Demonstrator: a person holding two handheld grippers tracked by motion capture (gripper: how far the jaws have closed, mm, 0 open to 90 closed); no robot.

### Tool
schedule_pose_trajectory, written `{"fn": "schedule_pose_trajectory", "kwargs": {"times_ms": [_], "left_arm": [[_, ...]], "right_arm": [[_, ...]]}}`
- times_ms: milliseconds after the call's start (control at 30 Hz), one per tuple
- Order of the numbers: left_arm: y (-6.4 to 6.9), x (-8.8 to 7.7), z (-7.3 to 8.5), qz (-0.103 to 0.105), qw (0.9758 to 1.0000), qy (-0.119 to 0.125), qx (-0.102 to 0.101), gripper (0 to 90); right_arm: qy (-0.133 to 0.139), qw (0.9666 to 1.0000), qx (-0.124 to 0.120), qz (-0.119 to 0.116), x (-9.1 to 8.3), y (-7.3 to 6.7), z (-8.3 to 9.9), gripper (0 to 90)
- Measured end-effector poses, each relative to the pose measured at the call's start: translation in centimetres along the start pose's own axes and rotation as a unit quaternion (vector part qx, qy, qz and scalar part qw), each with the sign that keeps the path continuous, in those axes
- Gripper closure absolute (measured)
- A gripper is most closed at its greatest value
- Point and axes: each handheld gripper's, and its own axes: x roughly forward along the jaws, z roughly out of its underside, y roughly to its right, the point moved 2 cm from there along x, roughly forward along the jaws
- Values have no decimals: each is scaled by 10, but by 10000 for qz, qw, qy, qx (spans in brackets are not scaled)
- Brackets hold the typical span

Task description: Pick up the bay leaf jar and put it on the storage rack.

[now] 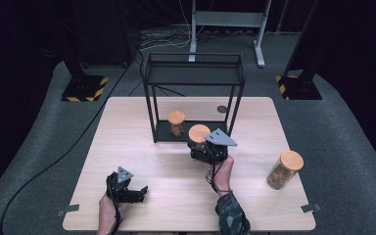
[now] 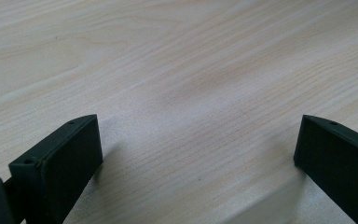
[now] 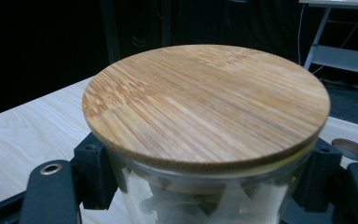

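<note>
Jar Two at the Shelf's Edge

Glass, round and clear, with a flat bamboo lid: the held jar [image 3: 205, 121] sat clamped in the right gripper [image 1: 206, 151], just before the black wire shelf [image 1: 194, 73]. One jar [image 1: 176, 123] already stood on its lower tray; another jar [image 1: 284, 169] waited, apparently untouched, at the right. The left gripper [image 2: 198, 158] gaped empty over the pale wood table [image 1: 127, 142].

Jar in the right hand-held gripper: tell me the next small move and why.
Probably carry the jar a little forward onto the rack's lower shelf, beside the jar already there. The right hand-held gripper clamps it just under its wooden lid, right at the rack's front edge, and that shelf has bare room.
</note>
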Motion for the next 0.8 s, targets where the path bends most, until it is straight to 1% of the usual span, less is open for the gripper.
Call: {"fn": "schedule_pose_trajectory", "kwargs": {"times_ms": [300, 467, 800], "left_arm": [[0, 0, 0, 4, 10000, -2, -5, 3], [0, 0, 0, -1, 10000, 0, -3, 3], [0, 0, 0, -10, 10000, 6, 8, 4]], "right_arm": [[34, 10000, 1, -10, 6, 4, -3, 242], [-2, 10000, 10, 2, 12, 6, -5, 243], [8, 10000, -34, 13, 21, 9, -7, 243]]}}
